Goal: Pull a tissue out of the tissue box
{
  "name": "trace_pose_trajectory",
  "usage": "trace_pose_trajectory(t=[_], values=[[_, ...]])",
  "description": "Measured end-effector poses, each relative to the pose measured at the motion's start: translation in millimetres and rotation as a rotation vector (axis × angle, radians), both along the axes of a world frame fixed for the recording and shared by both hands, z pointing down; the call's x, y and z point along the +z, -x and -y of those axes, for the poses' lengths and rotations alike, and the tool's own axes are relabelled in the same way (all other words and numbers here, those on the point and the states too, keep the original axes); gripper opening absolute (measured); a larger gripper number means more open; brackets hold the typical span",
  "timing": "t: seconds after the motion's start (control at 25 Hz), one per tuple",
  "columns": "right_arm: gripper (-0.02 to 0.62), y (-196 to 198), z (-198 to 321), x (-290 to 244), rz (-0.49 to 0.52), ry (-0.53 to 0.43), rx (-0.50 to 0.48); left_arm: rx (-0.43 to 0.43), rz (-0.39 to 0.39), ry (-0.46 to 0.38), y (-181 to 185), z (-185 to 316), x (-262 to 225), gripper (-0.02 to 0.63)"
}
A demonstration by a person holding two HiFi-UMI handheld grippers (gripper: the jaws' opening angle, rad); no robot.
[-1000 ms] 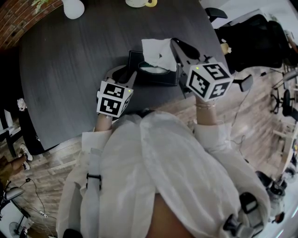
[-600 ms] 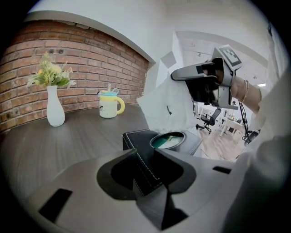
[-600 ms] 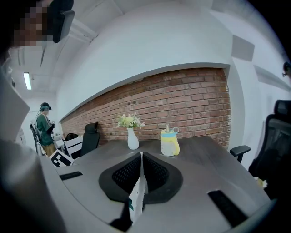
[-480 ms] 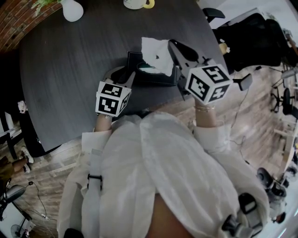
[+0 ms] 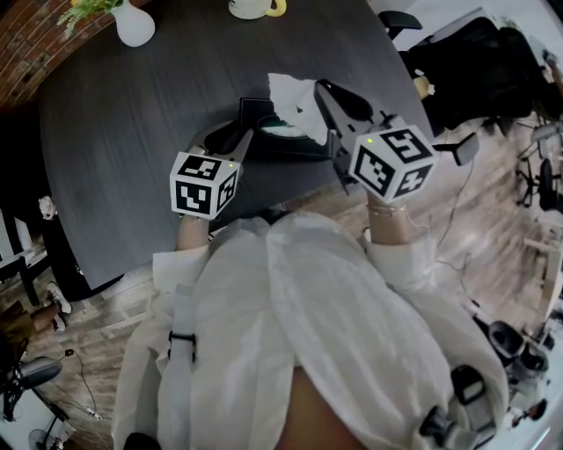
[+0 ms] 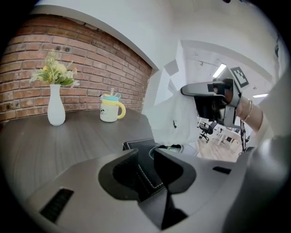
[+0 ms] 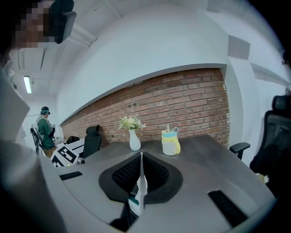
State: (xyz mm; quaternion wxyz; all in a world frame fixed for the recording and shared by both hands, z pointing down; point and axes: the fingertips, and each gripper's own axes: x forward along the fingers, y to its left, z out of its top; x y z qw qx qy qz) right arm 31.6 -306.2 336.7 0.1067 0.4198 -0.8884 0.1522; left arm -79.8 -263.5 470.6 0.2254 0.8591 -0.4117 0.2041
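The big dark table [image 5: 106, 132] fills the top of the head view. The person stands at its near edge with tongs in each hand.

The right tongs [image 5: 322, 88] are up over the tissue box [image 5: 303, 145]. They are squeezed tight on the tissue [image 5: 290, 95], and in the right gripper view the thin white sheet shows pinched flat between the two jaws.

The left tongs [image 6: 145, 155] are low, at the left end of the tissue box. Their jaws are close together with the black edge of the tissue box between them, so I think they hold it down.

The tissue box lies flat near the table's close edge. The tissue stands up tall out of the hole in its top. Its bottom end is in the hole and its top end is in the right tongs. So the pull has to go straight up, away from the tissue box, and the right hand is the one to do it.

Far back stand a white vase [image 5: 134, 22] and a yellow cup [image 5: 251, 7].
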Motion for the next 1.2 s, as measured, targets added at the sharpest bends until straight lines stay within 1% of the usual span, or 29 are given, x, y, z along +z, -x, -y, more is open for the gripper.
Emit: trace_pose_trajectory(t=[0.2,0.4,0.64,0.88,1.0,1.08,1.2], values=[[0.006,-7,-1,-8,0.017,-0.029,0.028,0.003,-0.033,-0.053,-3,7,-26,0.098],[0.006,-11,-5,-15,0.032,-0.048,0.042,0.038,-0.096,-0.108,-11,5,-52,0.097],[0.006,-9,-11,-23,0.056,-0.073,0.048,0.03,-0.145,-0.181,-13,6,-79,0.08],[0.006,-8,-16,-30,0.041,-0.082,0.03,0.002,-0.165,-0.234,-11,12,-100,0.063],[0.006,-5,-19,-31,0.047,-0.083,0.031,0.007,-0.18,-0.253,-12,10,-110,0.063],[0.006,-4,-21,-29,0.049,-0.076,0.03,0.013,-0.189,-0.263,-15,9,-115,0.052],[0.006,-4,-26,-31,0.048,-0.07,0.028,0.029,-0.182,-0.269,-21,7,-120,0.044]])
